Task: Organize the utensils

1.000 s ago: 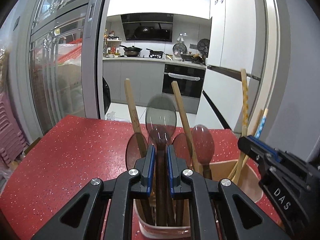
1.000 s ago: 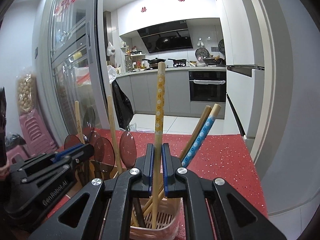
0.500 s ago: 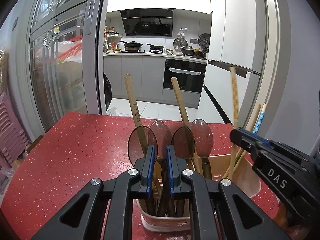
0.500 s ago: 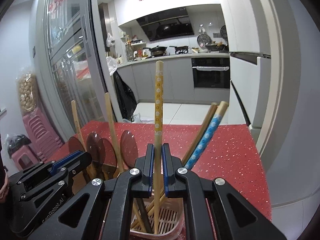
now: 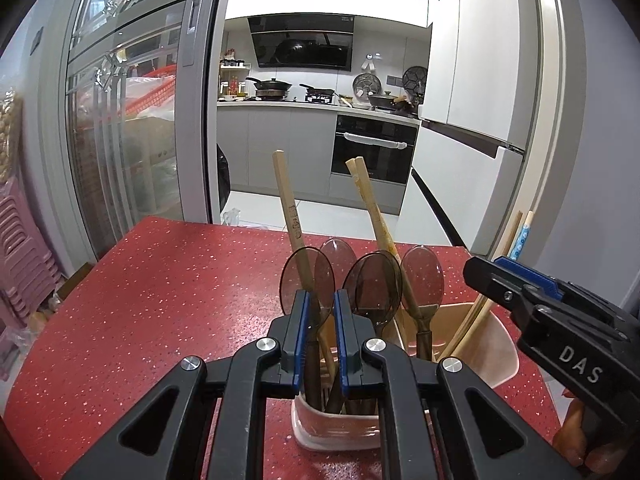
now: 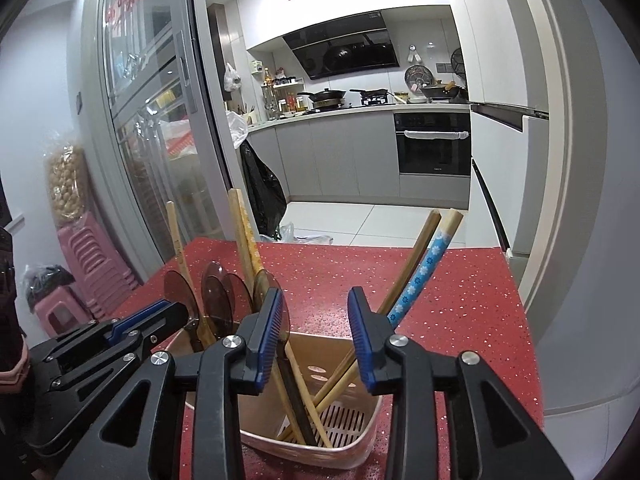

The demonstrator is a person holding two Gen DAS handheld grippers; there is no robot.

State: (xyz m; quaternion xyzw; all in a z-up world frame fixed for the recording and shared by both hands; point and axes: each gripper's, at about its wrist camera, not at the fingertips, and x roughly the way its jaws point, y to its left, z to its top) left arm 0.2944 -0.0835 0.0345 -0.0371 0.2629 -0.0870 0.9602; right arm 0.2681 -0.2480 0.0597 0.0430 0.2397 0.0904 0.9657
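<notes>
A beige utensil holder [image 5: 492, 352] [image 6: 340, 352] stands on the red table [image 5: 160, 280]. Several brown translucent spoons [image 5: 376, 284] and wooden chopsticks [image 5: 288, 200] stand in its left compartment. A blue patterned chopstick [image 6: 424, 272] and plain chopsticks lean in its right compartment, and the yellow patterned chopstick [image 6: 248, 240] leans to the left. My left gripper [image 5: 320, 304] is slightly parted around a spoon handle in the holder. My right gripper [image 6: 314, 304] is open above the right compartment and holds nothing; it also shows in the left wrist view [image 5: 520, 280].
The red speckled table [image 6: 460, 300] ends at its far edge before a kitchen doorway. A glass sliding door [image 5: 120, 120] stands at the left. Pink stools [image 6: 88, 264] are stacked left of the table. A white wall is at the right.
My left gripper lowered its spoon into the holder and loosened. My right gripper lowered the yellow chopstick into the holder and opened, letting it go.
</notes>
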